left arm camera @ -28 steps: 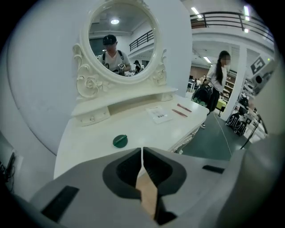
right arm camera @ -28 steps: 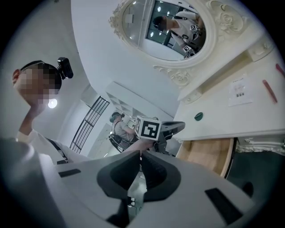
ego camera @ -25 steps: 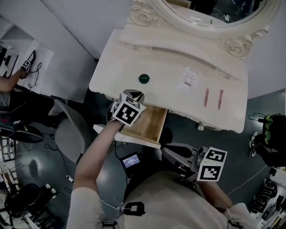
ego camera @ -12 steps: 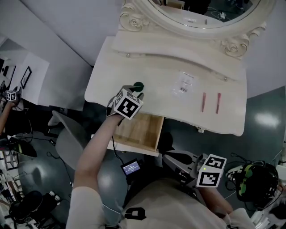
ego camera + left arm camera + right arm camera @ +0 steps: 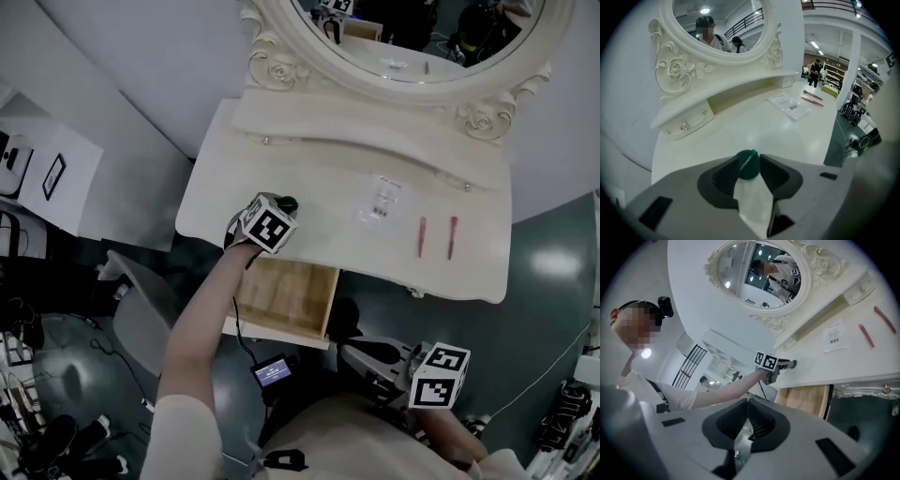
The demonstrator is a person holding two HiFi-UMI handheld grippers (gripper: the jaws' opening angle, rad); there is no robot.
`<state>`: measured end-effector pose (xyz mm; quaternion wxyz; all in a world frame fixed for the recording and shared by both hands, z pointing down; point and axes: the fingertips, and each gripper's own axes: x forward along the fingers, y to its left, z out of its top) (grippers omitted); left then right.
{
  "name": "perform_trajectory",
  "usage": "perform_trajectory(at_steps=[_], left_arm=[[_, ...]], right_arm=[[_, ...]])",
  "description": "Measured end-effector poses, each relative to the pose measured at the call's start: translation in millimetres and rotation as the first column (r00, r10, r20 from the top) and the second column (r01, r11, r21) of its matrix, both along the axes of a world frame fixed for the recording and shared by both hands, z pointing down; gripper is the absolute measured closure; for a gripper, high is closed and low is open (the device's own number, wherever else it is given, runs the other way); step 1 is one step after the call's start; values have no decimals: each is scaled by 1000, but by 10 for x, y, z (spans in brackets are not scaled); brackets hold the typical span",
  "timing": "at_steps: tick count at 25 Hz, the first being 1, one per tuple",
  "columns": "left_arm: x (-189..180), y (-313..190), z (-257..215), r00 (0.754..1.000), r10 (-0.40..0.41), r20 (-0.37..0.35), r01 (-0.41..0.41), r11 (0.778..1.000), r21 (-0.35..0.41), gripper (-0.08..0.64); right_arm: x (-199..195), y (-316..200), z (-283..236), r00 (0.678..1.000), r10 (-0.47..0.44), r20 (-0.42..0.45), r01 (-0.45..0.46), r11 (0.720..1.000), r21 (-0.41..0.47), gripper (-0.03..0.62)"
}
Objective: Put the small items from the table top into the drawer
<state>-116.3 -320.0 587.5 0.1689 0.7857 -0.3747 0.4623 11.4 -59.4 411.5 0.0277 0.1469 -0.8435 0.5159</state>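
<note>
**A:** Where is the green disc point(image 5: 748, 167)?

**B:** It lies flat on the left part of the table top point(image 5: 328, 164), close to the near edge. It is just on the far side of the drawer point(image 5: 286, 298).

**A:** Does anything hold it?

**B:** The left gripper point(image 5: 750, 158) is tilted down over it. Its jaws have just been opening and stand apart. The disc sits between their tips, filling most of the gap and resting on the table. The right tip is at the disc's edge, and the left tip covers its other side.

**A:** And the drawer?

**B:** It is pulled out toward the person, under the left part of the table. Its pale wooden bottom shows.

**A:** What else is on the top?

**B:** A clear packet point(image 5: 380, 201) lies around the middle, to the right of the disc and well apart from it. Further right are two red sticks point(image 5: 421, 237), side by side and parallel, each pointing from near to far. A low shelf runs along the far side. Above it is the carved frame of an oval mirror point(image 5: 272, 58).

**A:** The other tongs?

**B:** The right gripper point(image 5: 747, 401) is held low, close to the person's body. It is on the near side of the table and to the right of the drawer. Its jaws are pressed together, and it is well apart from everything on the top.
</note>
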Motion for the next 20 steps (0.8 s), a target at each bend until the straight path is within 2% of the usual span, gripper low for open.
perform_trajectory(at_steps=[7, 14, 20], left_arm=[[-64, -32, 149, 1000, -21, -14, 20, 999, -45, 385], [-92, -66, 189, 996, -61, -65, 55, 994, -89, 389], [-113, -22, 204, 995, -83, -59, 75, 990, -119, 414]], right_arm=[[-15, -4, 6, 1000, 1, -12, -1, 1000, -7, 563], [-43, -21, 12, 1000, 5, -16, -5, 1000, -7, 563], [-70, 12, -12, 1000, 6, -24, -6, 1000, -5, 563]])
